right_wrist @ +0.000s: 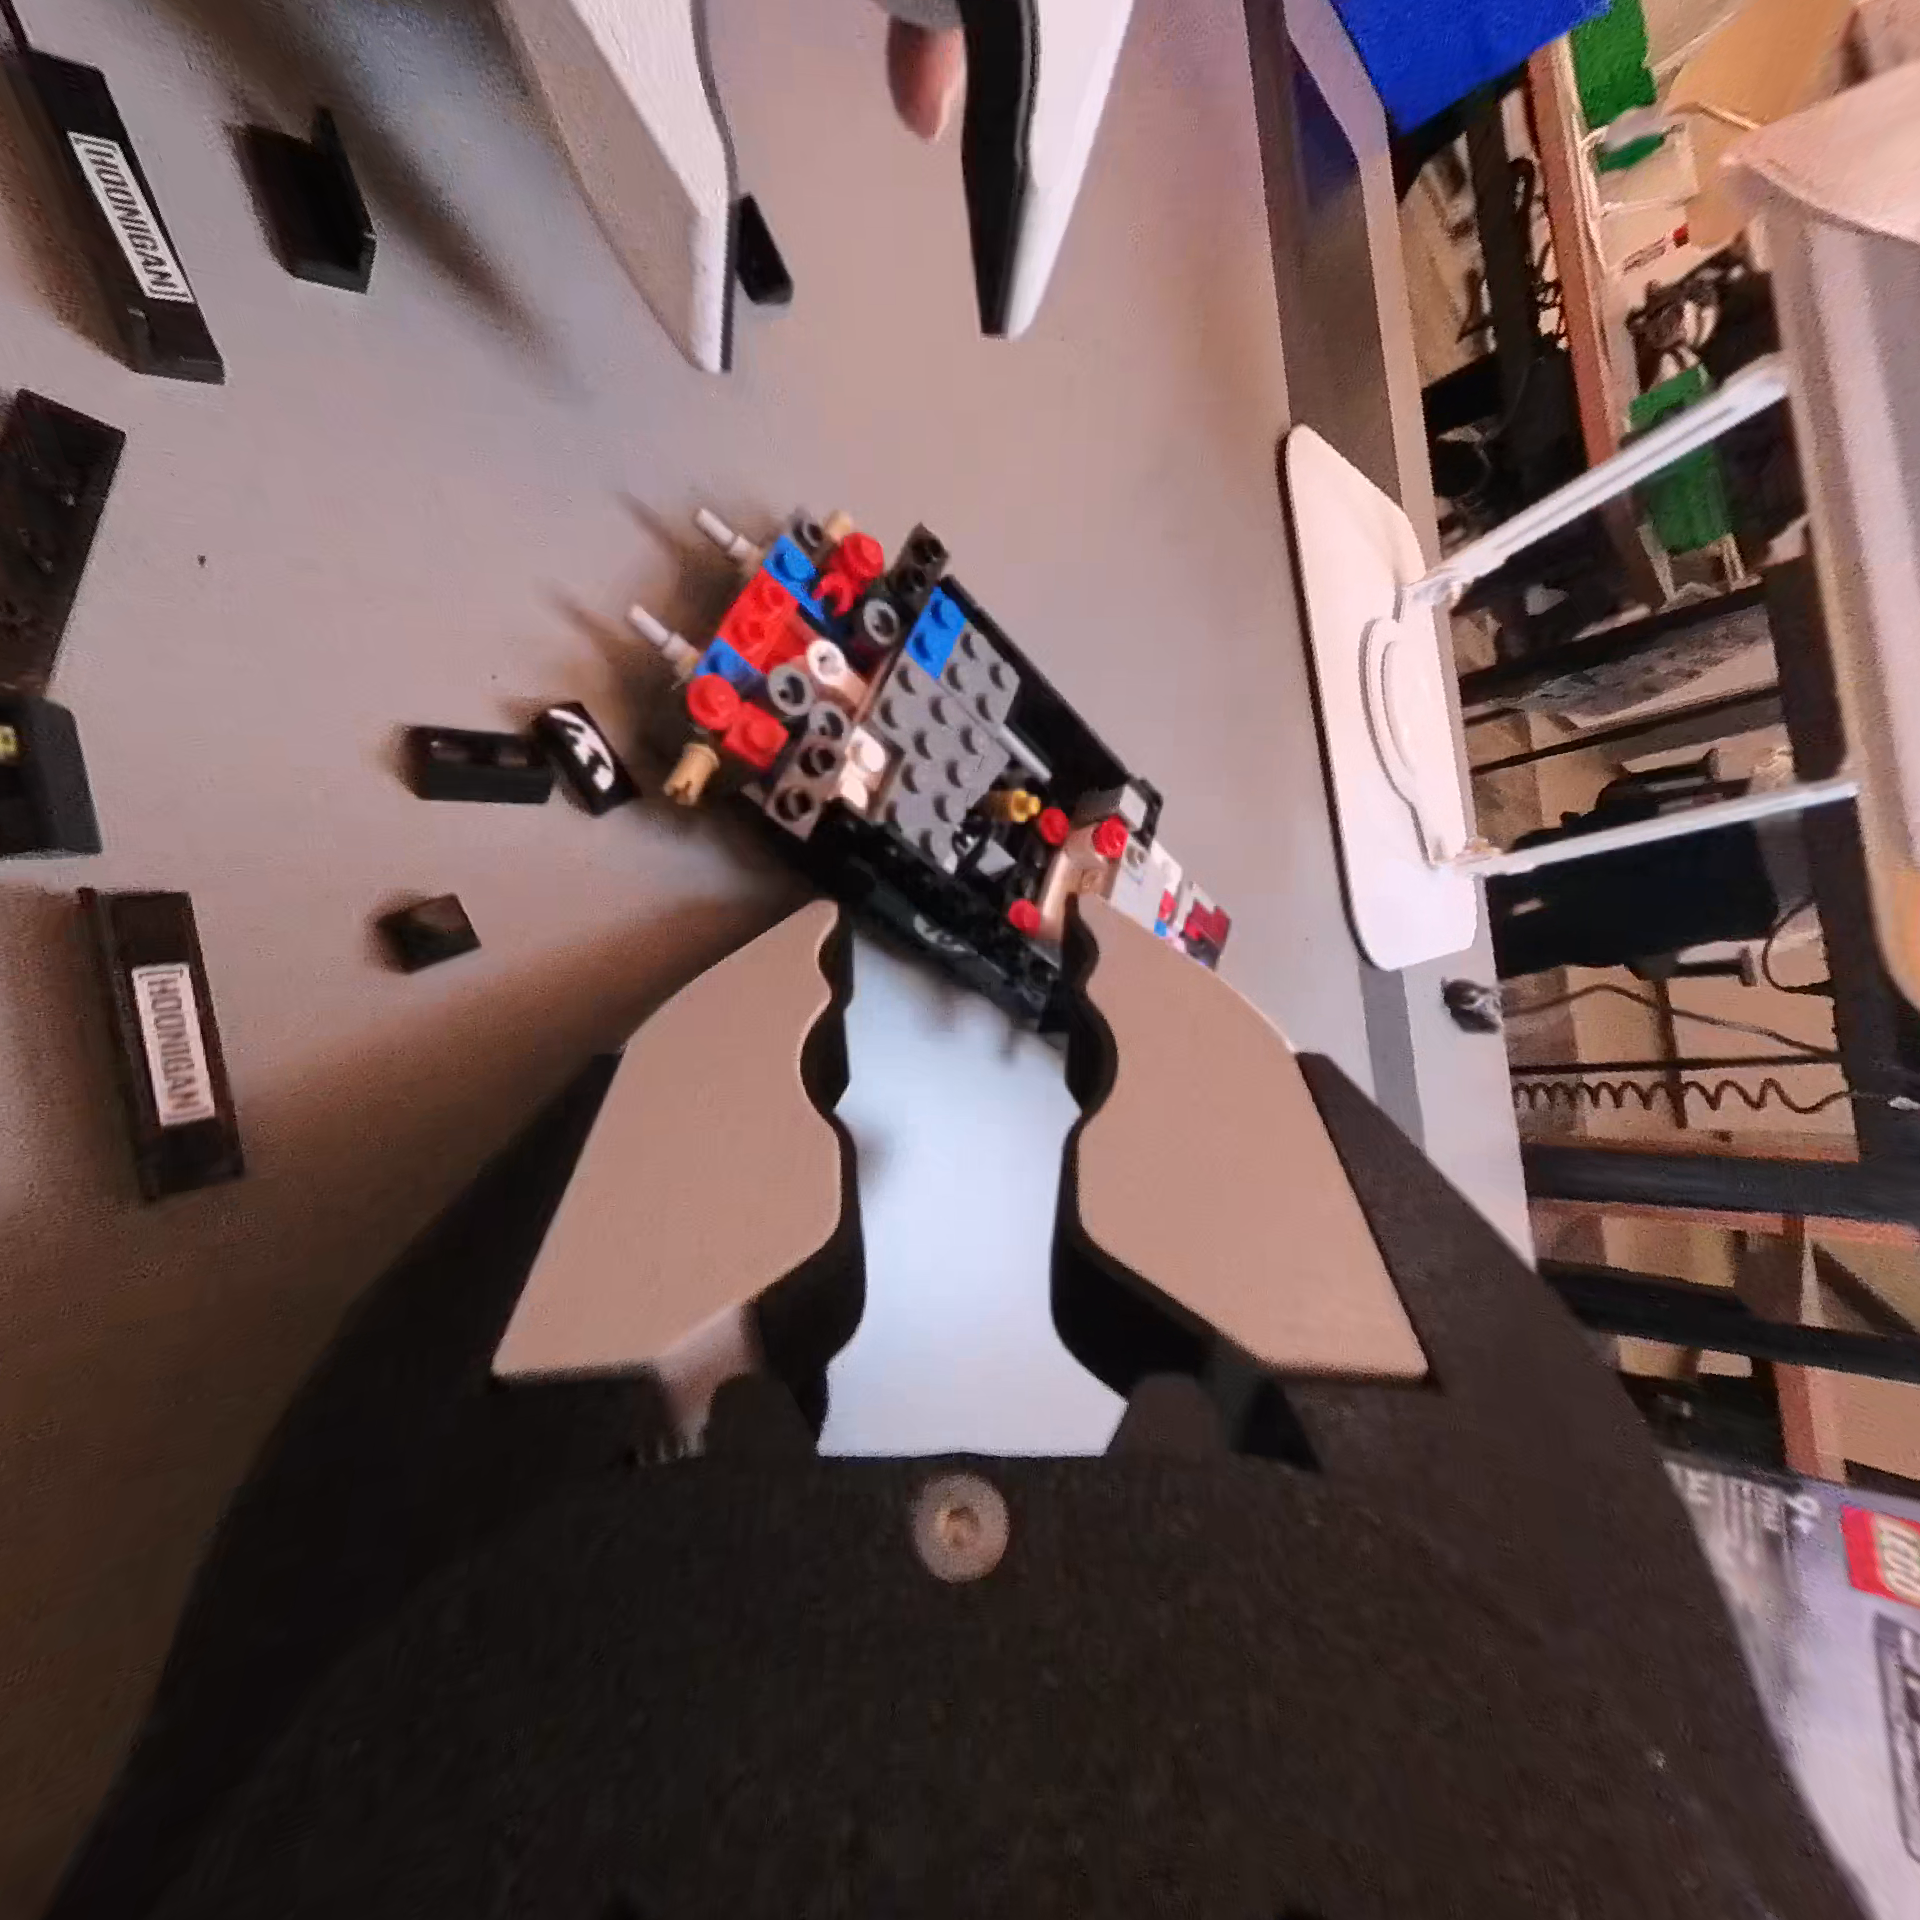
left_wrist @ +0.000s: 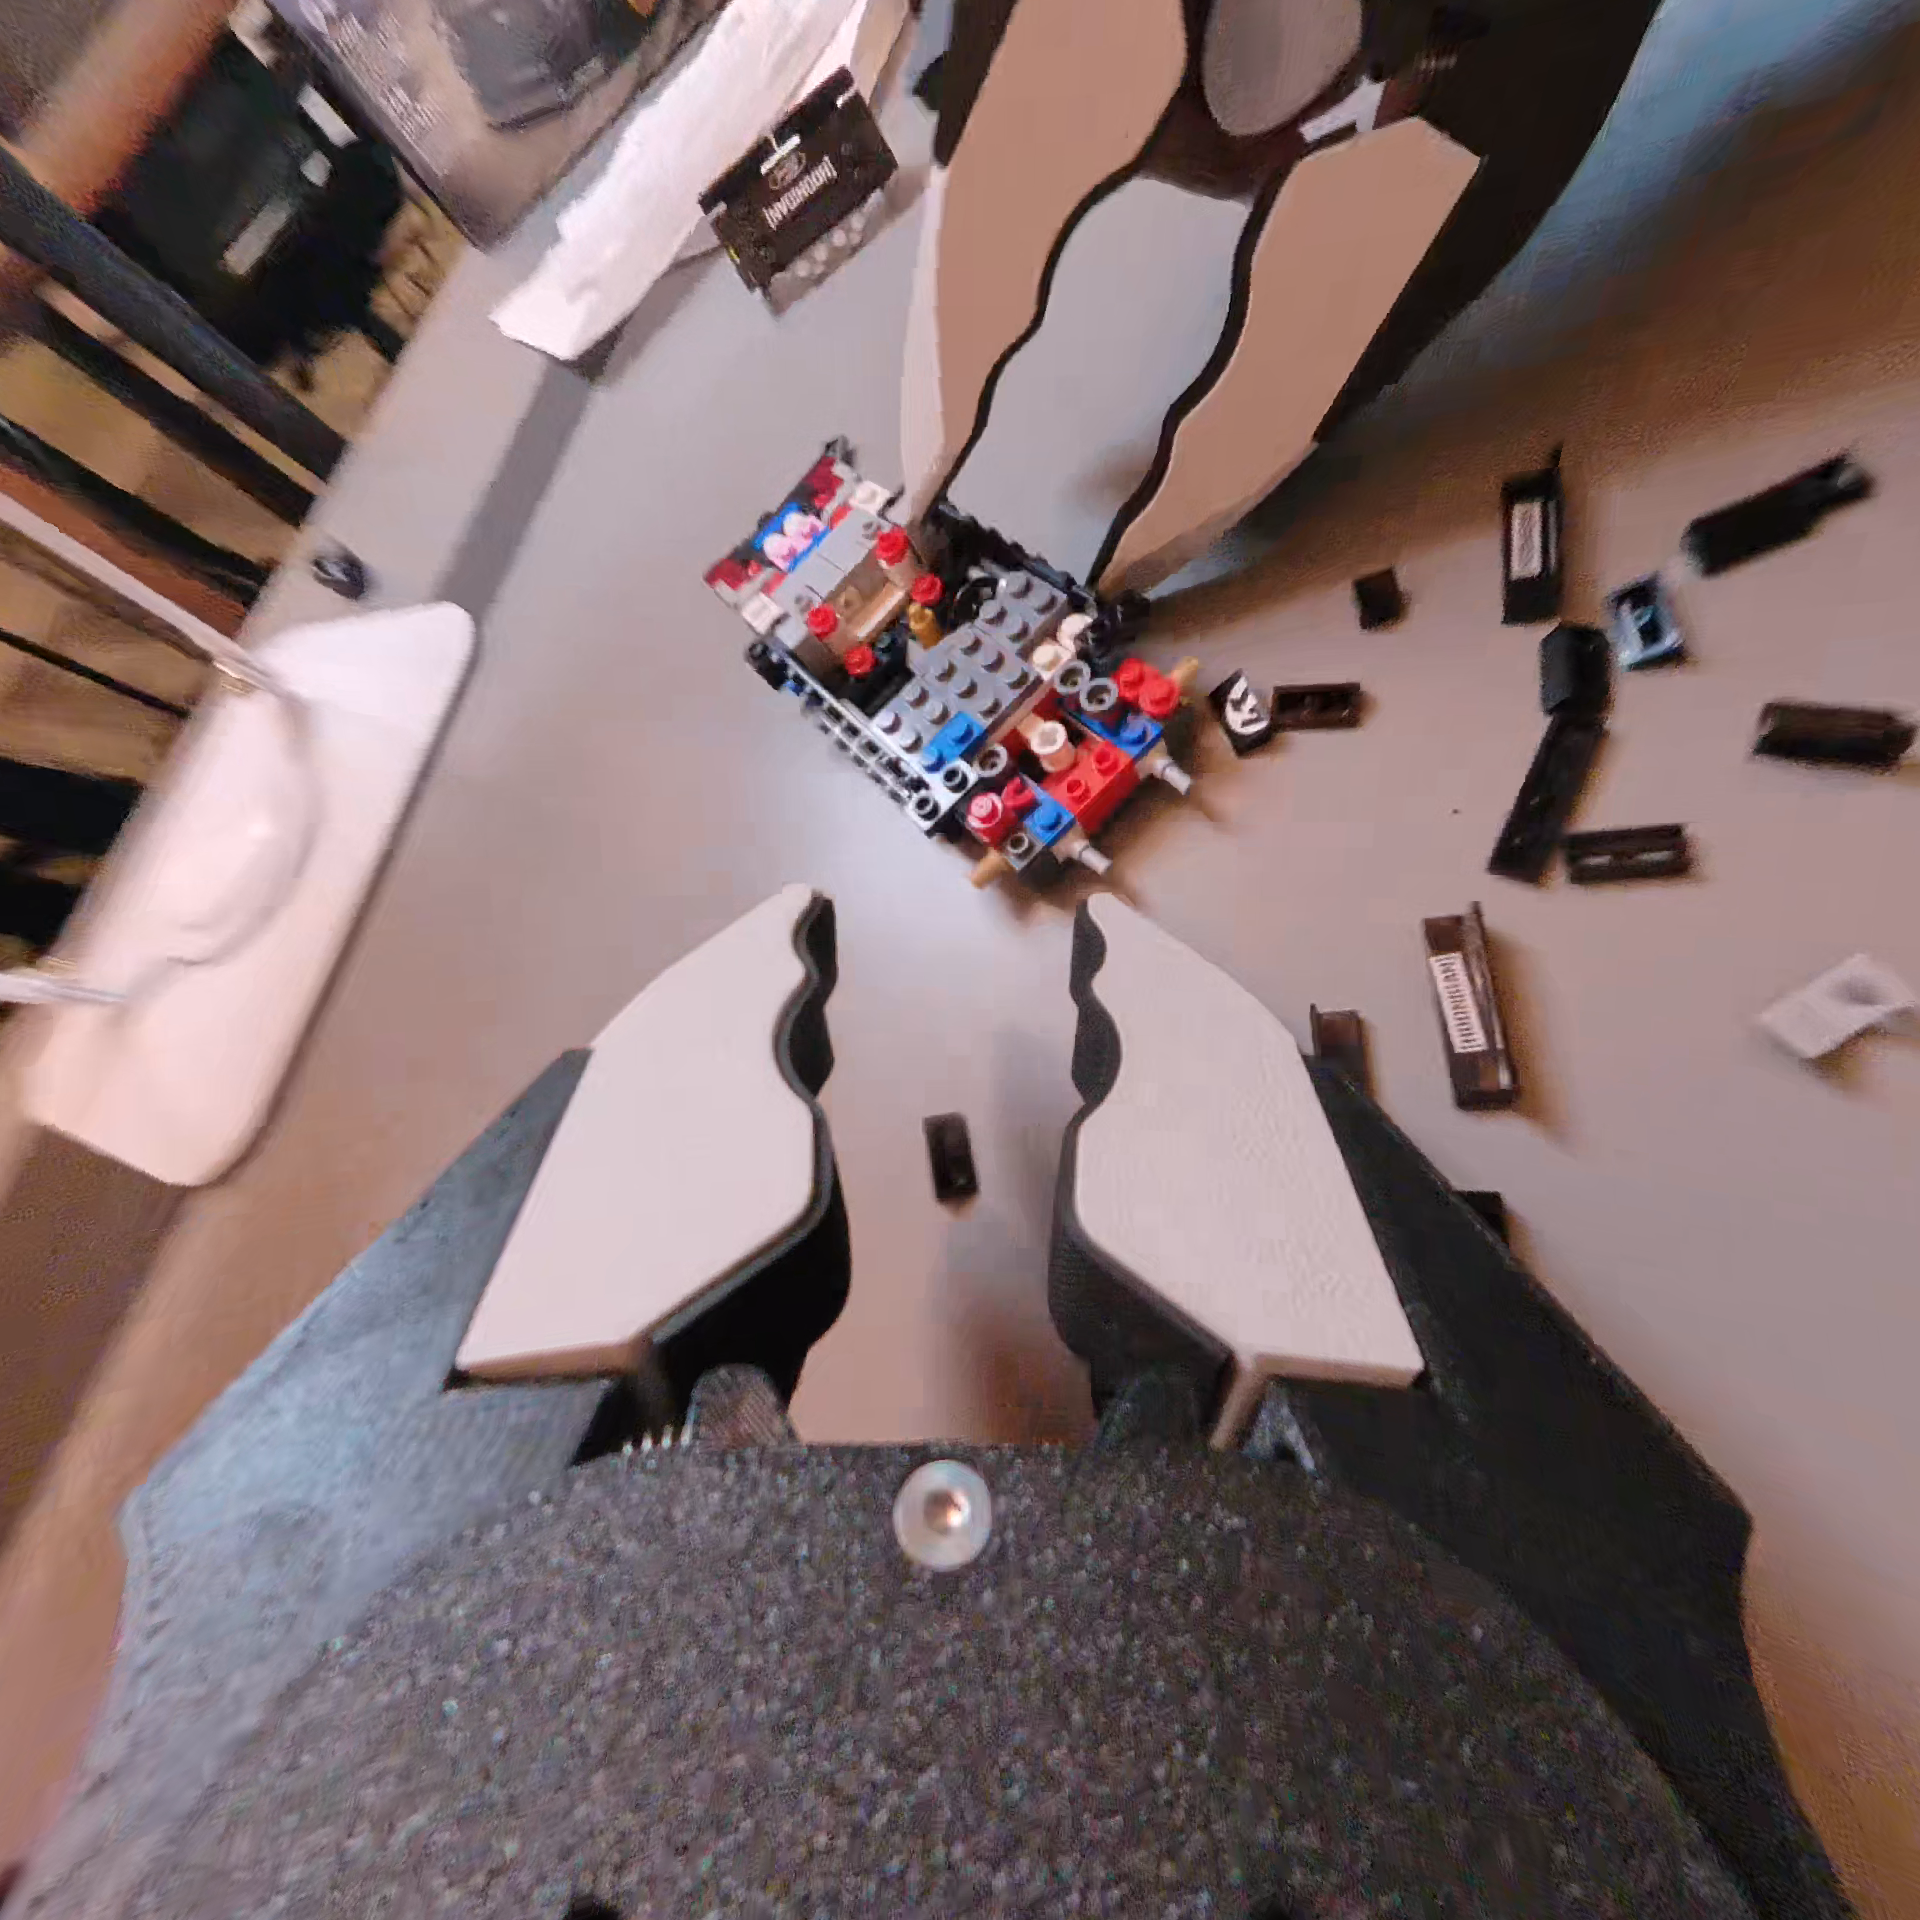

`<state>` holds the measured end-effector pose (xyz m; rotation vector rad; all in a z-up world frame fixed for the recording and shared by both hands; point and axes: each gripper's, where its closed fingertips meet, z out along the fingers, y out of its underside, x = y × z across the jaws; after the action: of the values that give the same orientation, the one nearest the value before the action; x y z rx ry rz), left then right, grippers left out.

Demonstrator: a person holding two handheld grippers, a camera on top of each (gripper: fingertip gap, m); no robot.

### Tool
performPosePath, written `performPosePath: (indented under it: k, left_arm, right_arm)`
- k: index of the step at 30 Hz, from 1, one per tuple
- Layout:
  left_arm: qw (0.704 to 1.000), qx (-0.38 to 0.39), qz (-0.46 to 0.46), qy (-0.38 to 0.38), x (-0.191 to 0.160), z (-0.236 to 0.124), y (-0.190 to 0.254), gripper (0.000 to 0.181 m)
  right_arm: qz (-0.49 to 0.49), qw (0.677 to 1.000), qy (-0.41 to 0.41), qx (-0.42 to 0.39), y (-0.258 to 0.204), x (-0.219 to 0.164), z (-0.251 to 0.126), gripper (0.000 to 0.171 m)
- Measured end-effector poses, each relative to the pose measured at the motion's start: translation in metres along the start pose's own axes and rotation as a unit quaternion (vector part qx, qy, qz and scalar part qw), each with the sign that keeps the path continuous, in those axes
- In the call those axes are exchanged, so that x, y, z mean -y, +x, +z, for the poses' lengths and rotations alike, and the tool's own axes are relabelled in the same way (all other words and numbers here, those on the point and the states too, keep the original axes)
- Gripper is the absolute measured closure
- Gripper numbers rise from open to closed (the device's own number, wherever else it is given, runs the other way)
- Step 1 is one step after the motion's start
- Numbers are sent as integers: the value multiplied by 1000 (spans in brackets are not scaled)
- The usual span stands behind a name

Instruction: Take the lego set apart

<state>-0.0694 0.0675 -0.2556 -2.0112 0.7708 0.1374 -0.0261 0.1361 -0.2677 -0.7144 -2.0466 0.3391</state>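
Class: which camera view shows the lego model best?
Left wrist view: the lego model sits whole and unobstructed ahead of the open left gripper. In the right wrist view, the right gripper hides the model's near end.

The lego set (left_wrist: 940, 665) sits between both grippers; loose pieces (left_wrist: 1558, 769) lie scattered right of it, seemingly flat.
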Motion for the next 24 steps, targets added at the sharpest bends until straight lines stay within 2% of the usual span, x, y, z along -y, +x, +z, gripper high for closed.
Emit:
performPosePath:
  k: [3, 7, 10, 13, 17, 20, 24]
  left_arm:
    - [999, -26, -45, -1, -4, 4, 0, 138]
    - [997, -52, -59, -6, 0, 15, 3, 138]
    - [994, -84, -65, -22, 2, 27, 12, 138]
    - [995, -85, -47, -24, 5, 30, 20, 137]
    - [997, -73, -24, -20, 4, 26, 19, 144]
    - [996, -68, -55, -3, 3, 21, 11, 145]
    - [992, -30, -107, 66, 19, 9, -11, 156]
  right_arm:
    - [46, 999, -4, 18, 3, -8, -11, 133]
    - [187, 979, -5, 87, -5, -18, -18, 137]
    - [207, 972, -19, 107, -9, -20, -8, 137]
    - [185, 978, -26, 94, -3, -15, 4, 142]
    - [185, 979, -23, 78, 3, -19, 7, 143]
    - [213, 975, -9, 57, 11, -22, -3, 143]
    - [285, 957, 52, 3, 34, -6, -24, 141]
